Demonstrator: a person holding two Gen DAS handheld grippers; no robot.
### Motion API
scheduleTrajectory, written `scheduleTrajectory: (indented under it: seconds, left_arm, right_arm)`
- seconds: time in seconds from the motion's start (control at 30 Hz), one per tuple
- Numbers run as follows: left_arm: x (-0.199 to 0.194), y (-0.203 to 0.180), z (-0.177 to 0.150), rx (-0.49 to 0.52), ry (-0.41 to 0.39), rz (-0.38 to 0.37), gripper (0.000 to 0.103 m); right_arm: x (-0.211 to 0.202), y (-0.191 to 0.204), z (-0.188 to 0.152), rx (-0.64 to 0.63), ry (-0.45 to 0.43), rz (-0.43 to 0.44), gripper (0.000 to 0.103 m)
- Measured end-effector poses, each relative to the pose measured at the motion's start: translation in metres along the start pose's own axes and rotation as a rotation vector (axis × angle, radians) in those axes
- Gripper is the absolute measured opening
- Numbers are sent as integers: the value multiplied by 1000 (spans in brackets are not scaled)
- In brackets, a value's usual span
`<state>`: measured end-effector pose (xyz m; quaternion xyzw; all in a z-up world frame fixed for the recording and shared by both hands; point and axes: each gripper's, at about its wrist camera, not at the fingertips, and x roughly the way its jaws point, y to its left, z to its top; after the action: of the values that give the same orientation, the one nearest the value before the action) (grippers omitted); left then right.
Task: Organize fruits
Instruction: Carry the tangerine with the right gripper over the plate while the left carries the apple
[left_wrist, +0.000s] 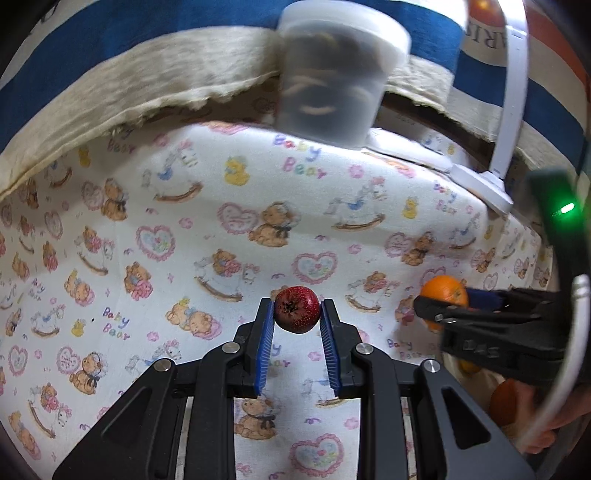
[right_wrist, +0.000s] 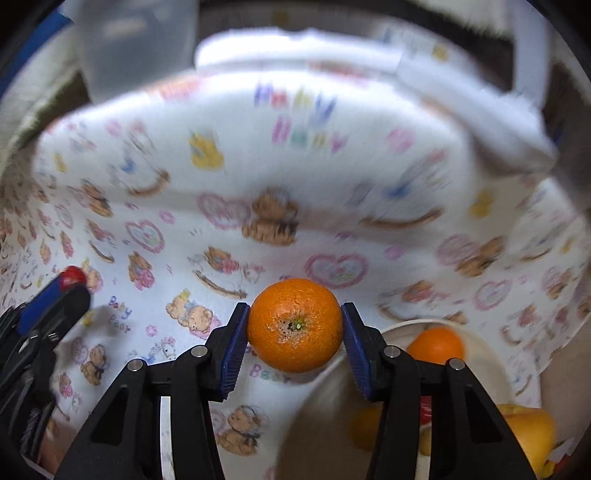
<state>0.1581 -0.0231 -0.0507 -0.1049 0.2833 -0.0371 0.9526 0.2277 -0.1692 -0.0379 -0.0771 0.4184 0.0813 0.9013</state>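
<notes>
A small dark-red fruit sits between the blue pads of my left gripper, which is shut on it above the bear-print cloth. In the right wrist view that gripper shows at the left edge with the red fruit at its tip. A mandarin orange fills the gap of my right gripper, both pads pressing its sides, stem scar facing the camera. In the left wrist view the right gripper reaches in from the right with the orange.
A white bowl lies below and right of the right gripper, with another orange inside. Yellow fruit lies at the bottom right. A lidded plastic tub and a white stand are at the cloth's far edge.
</notes>
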Motion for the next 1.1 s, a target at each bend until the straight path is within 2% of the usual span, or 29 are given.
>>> scheduleTrajectory:
  seconds: [0.17, 0.37, 0.57, 0.73, 0.83, 1.03, 1.1]
  left_arm:
    - [-13, -14, -1, 67, -61, -23, 24]
    - [-29, -39, -3, 174, -124, -69, 24]
    - [-48, -60, 1, 210, -148, -150, 24]
    - [-60, -79, -1, 257, -141, -211, 24]
    - [-56, -91, -10, 295, -95, -274, 24]
    - [-39, -98, -19, 274, 41, -383, 24]
    - [-34, -100, -19, 281, 83, -349, 24]
  right_arm:
    - [-42, -21, -13, 51, -66, 42, 51]
    - [-101, -43, -47, 68, -157, 90, 51]
    - [-167, -65, -80, 84, -293, 60, 51]
    - [-185, -89, -107, 122, -383, 54, 51]
    - [-177, -92, -111, 148, -388, 65, 51]
    - [-148, -94, -99, 198, -351, 96, 51]
    - [-137, -95, -97, 217, -347, 126, 51]
